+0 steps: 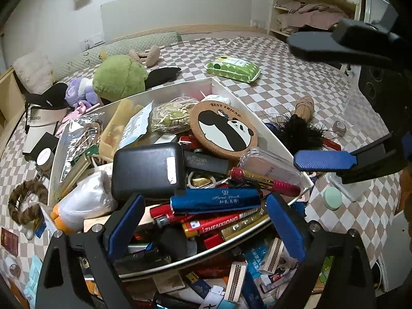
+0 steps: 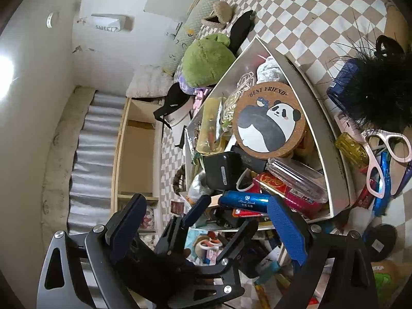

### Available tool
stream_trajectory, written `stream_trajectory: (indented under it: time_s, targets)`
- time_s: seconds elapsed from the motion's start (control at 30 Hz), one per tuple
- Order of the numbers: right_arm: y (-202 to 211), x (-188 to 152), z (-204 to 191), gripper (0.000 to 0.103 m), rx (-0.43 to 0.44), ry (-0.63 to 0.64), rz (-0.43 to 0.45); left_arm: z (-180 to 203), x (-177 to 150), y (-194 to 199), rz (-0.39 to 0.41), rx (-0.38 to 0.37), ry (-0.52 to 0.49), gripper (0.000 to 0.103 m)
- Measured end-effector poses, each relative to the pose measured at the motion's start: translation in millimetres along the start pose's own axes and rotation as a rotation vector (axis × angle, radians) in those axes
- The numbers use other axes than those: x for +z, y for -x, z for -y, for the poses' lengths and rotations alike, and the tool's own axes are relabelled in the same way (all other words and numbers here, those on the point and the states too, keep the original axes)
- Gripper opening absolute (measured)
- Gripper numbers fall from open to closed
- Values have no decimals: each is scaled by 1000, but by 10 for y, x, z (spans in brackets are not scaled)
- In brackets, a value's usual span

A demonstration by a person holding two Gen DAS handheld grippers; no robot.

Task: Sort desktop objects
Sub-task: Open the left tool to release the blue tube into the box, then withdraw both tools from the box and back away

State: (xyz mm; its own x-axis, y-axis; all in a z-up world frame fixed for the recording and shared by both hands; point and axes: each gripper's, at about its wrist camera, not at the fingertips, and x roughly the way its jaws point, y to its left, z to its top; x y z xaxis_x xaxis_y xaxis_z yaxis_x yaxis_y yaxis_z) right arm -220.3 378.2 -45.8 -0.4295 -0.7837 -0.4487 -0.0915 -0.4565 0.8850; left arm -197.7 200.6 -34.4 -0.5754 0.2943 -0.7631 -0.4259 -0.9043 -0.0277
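A white box (image 1: pixel 226 87) on the checkered bed is heaped with small items. On top lie a cork panda coaster (image 1: pixel 222 128), a black power bank (image 1: pixel 148 170), a clear phone case (image 1: pixel 273 164) and a shiny blue case (image 1: pixel 216 200). My left gripper (image 1: pixel 204 224) hovers open over the box's near edge, with the blue case lying just beyond its blue pads (image 1: pixel 123 221). My right gripper (image 2: pixel 206 226) is open too, to the right of the box and above it. It shows in the left wrist view as the right gripper (image 1: pixel 316 103). The left gripper (image 2: pixel 226 213) appears between its fingers.
Loose packets and boxes (image 1: pixel 237 270) pile up in front of the box. A black feathery item (image 1: pixel 298 128), scissors (image 2: pixel 386 159) and a yellow screwdriver handle (image 2: pixel 351 149) lie to its right. A green plush (image 1: pixel 118 76), a visor cap (image 1: pixel 41 110) and a green wipes pack (image 1: pixel 233 68) lie behind.
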Motion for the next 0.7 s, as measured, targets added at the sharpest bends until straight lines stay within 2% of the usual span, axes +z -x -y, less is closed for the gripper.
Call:
stream_trajectory:
  time_s: [0.07,0.2,0.5,0.57,0.7]
  targets:
    - [21,-13,-37,95,-4,7,16,-16,-8,47,6,0,5,96]
    - [68,-75,-158,103,-88,72,91,-49,-24,142,19,0,14,103]
    - [180,-275,-544,103,-321,334,297,-147,-59,372,59,5,42,103]
    - [211,-299,-598,103,-350,367,328,-185,-64,443,75,9,53,103]
    - [282,-362,-752,103,-466,465,374,-255,-74,575,101,12,74,103]
